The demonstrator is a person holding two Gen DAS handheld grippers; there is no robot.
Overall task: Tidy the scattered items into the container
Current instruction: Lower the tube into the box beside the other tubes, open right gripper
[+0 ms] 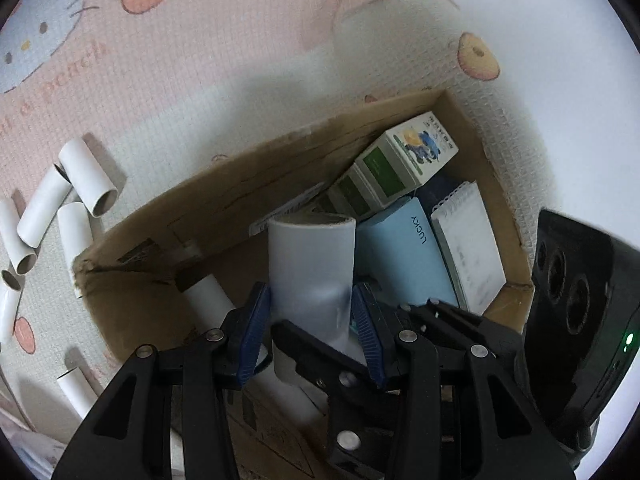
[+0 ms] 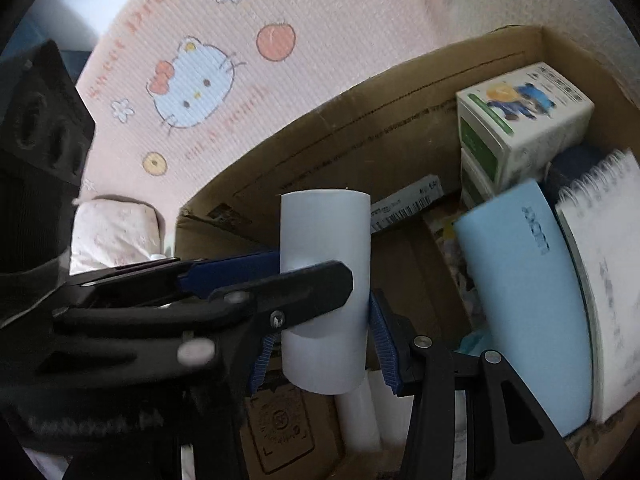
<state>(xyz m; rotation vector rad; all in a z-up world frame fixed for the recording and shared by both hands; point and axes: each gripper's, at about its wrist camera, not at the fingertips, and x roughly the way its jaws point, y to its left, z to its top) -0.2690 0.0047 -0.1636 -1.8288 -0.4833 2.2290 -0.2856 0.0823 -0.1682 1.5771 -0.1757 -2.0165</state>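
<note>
left hand-held gripper [image 1: 312,320] is clamped on a white paper tube [image 1: 311,268], blue pads [image 1: 254,332] pressing both sides, tube upright over the cardboard box [image 1: 240,192]. in the right wrist view the same tube [image 2: 324,296] sits between the right hand-held gripper [image 2: 320,340] pads too, with the left one's black finger crossing in front of it; pads look touching or just beside the tube, can't tell if the right one is actually gripping. inside the box: green-and-white carton [image 1: 396,164] at the far corner, light blue book [image 1: 408,256] and spiral notepad [image 1: 468,244] beside it, more tubes [image 2: 356,416] on the box floor under the held one. loose tubes [image 1: 86,176] lie on the mat [image 1: 180,60], outside the box's left wall.
</note>
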